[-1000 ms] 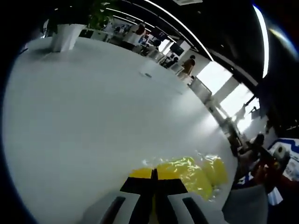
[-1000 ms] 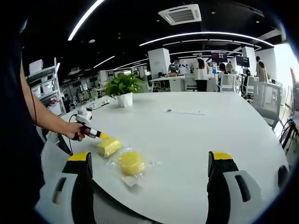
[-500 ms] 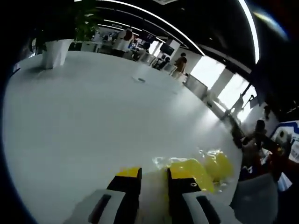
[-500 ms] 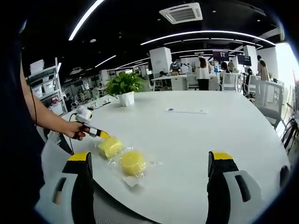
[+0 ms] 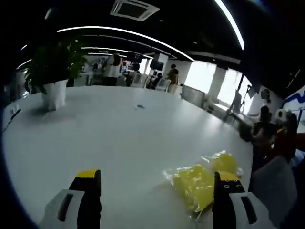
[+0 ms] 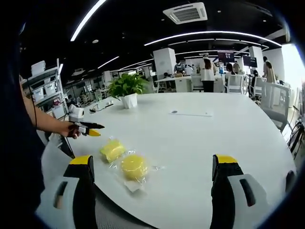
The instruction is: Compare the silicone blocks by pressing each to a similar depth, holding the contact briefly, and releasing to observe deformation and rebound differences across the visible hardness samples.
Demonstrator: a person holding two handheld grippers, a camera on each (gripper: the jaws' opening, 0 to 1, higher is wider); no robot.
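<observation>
White table [image 6: 200, 138] in office, bagged yellow silicone blocks [image 6: 125, 160], both grippers spread.

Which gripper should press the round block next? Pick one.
Left, probably. The left gripper hangs open just beside the square block, with the round block next to it. The right gripper sits back at the table's edge.

Bright ceiling light strips [image 6: 209, 34], blown-out window glare (far right), soft focus, fisheye-bent edges

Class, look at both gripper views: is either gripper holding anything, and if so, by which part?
Nothing is held. The left gripper is open, apart from the blocks; the right gripper is open too. Both yellow silicone blocks lie wrapped on the table.
</observation>
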